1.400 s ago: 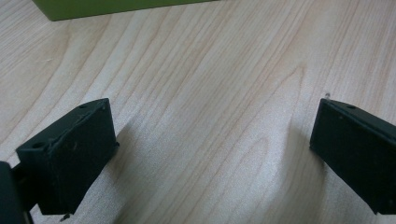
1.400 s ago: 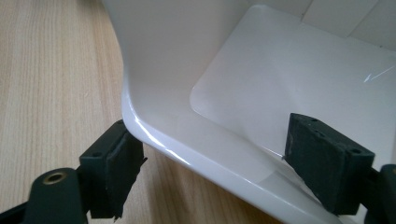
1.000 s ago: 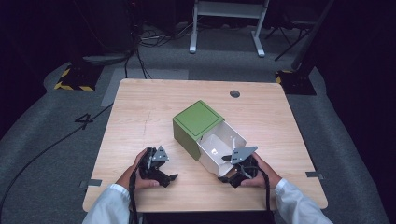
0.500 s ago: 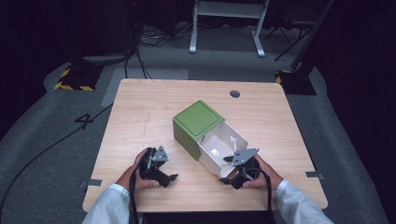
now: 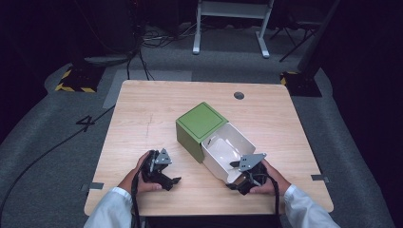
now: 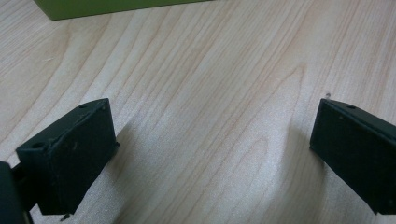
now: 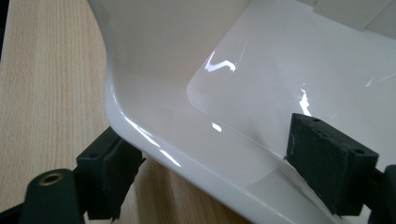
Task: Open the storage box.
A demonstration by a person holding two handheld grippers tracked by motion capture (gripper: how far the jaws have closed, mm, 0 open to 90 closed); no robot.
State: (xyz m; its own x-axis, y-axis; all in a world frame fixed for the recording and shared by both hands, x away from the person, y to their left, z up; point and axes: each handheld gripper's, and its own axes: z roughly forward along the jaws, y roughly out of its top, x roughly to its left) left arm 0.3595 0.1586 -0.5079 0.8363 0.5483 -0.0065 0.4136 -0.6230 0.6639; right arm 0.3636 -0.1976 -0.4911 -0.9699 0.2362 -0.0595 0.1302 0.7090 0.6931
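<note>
White glossy plastic is seen between the jaws of the right tool: one jaw stands outside the near wall of the white tray, the other inside it on the tray floor. The jaws are spread on either side of the wall; whether the wall is pinched cannot be told.

From the high view, the white tray is found drawn partly out of the green box, which lies near the middle of the wooden table. The tray's open end faces the person's side, toward the right. The right tool is held at the tray's near rim by the right hand.

The left tool is held by the left hand near the table's front edge, left of the box and apart from it. In the left gripper view, the left tool is seen with jaws spread wide over bare wood, nothing between them. An edge of the green box is visible at the top of that view.

A dark round grommet is noted at the table's far side.
</note>
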